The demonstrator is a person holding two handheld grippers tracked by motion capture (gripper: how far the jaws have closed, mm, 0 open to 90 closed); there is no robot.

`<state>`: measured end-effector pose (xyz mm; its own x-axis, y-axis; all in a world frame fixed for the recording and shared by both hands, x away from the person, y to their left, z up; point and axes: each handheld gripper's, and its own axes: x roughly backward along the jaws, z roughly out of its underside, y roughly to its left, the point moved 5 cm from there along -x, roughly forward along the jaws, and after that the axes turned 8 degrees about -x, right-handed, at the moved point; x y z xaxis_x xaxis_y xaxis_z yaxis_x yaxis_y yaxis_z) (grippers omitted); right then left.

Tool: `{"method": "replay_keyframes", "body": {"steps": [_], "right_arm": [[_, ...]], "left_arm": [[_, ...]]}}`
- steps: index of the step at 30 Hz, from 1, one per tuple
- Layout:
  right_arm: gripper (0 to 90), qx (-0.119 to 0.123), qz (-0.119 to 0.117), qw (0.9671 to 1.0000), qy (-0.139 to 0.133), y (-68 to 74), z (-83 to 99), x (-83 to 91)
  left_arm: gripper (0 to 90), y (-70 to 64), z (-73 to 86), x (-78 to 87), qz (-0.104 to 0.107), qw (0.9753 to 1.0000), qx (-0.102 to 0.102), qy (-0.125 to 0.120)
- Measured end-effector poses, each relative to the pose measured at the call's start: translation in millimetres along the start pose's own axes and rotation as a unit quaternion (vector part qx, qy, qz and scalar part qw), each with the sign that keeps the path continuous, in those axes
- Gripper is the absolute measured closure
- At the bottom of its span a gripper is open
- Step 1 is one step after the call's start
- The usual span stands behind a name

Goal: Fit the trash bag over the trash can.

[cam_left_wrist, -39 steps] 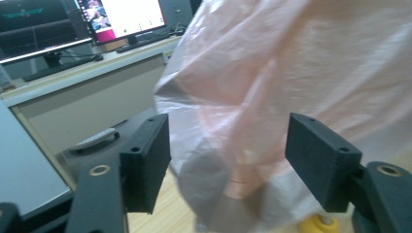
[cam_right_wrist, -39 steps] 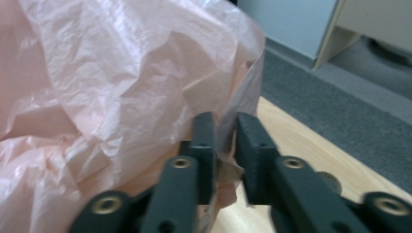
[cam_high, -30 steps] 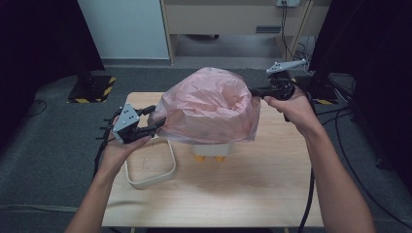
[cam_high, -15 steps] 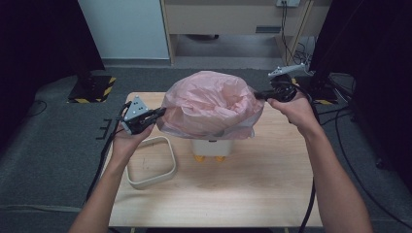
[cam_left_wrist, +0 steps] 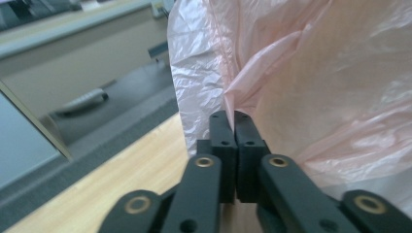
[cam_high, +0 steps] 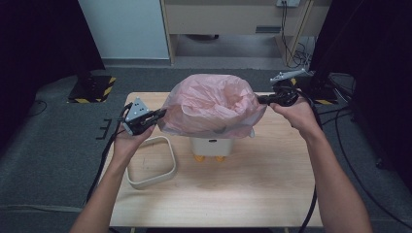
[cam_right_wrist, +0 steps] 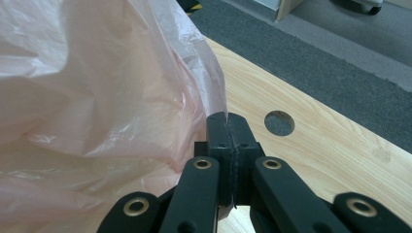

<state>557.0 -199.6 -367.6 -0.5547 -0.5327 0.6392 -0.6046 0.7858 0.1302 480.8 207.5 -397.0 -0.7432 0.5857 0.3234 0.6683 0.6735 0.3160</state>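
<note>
Pink plastic bag (cam_high: 211,104), thin and crinkled, stretched wide between two grippers above a small white bin (cam_high: 212,145) at mid-table. Mouth of bag held open and facing up, body ballooned over bin top, hiding the rim.

Left gripper (cam_high: 158,115): jaws pressed together, pinching bag's left edge; in left gripper view (cam_left_wrist: 234,127) film folds right into the closed tips. Right gripper (cam_high: 265,99): likewise clamped, on the right edge; in right gripper view (cam_right_wrist: 227,127) a seam of film caught between the jaws, no gap visible.

Progress, as judged: bag opened and spread, positioned over bin. Left to do: lower bag in, fold edge over rim all round. Roughly midway. Cannot tell whether bag bottom already sits inside bin or merely drapes on top.

Containers:
- White bin: upright, orange feet or base showing at front; contents hidden under bag.
- Bag: a dark patch shows through film low at centre; unclear whether an object or bin's opening.
- Cream rounded-square ring (cam_high: 149,161) lying flat on wooden table (cam_high: 243,194) just left of bin, probably the bin's loose rim frame; nothing inside it, apart from both grippers.
</note>
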Motion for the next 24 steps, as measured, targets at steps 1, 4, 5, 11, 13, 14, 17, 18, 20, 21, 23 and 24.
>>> {"method": "replay_keyframes", "body": {"steps": [1,4,5,11,13,14,17,18,20,21,23,24], "right_arm": [[90.0,0.001,0.000,1.0000,-0.002,0.4,-0.5,0.4],[90.0,0.001,-0.002,1.0000,-0.007,1.9,-2.1,1.9],[90.0,0.002,-0.002,0.9999,-0.011,2.3,-2.9,2.2],[90.0,0.001,-0.003,0.9999,-0.015,4.3,-4.8,2.0],[90.0,-0.001,-0.003,0.9999,-0.014,4.1,-4.1,1.5],[90.0,0.000,-0.003,0.9999,-0.013,3.9,-3.9,1.3],[90.0,-0.002,0.001,1.0000,-0.009,2.1,-3.4,-1.0],[90.0,-0.002,0.001,1.0000,-0.009,2.1,-3.4,-1.0],[90.0,-0.002,0.002,1.0000,-0.005,2.5,-1.3,-3.4],[90.0,0.003,0.004,1.0000,-0.005,1.9,-0.7,-4.1],[90.0,0.002,0.004,1.0000,-0.005,1.9,0.9,-4.8],[90.0,0.001,0.004,1.0000,-0.004,1.8,2.0,-4.9]], "left_arm": [[70.6,-0.3,-2.4,1.7,-0.007,0.9999,0.001,-0.009],[51.9,-2.9,-11.4,8.0,-0.014,0.9993,-0.001,-0.035],[50.2,-4.9,-14.9,9.9,-0.013,0.9991,-0.002,-0.041],[41.3,-6.0,-41.3,5.7,-0.009,0.9964,-0.035,-0.077],[41.7,-6.0,-46.2,2.3,-0.005,0.9962,-0.037,-0.079],[43.8,-5.9,-48.4,-0.4,-0.001,0.9961,-0.042,-0.078],[61.6,-7.1,-53.4,-11.3,0.011,0.9978,-0.028,-0.059],[68.1,-7.1,-53.4,-11.3,0.011,0.9978,-0.028,-0.059],[78.1,-1.1,-57.9,-16.7,0.011,0.9973,-0.029,-0.066],[81.0,3.3,-59.8,-19.2,0.002,0.9977,-0.013,-0.066],[84.1,7.2,-61.4,-21.9,-0.008,0.9979,-0.001,-0.065],[85.0,7.8,-60.8,-22.1,-0.012,0.9980,0.018,-0.059]]}}
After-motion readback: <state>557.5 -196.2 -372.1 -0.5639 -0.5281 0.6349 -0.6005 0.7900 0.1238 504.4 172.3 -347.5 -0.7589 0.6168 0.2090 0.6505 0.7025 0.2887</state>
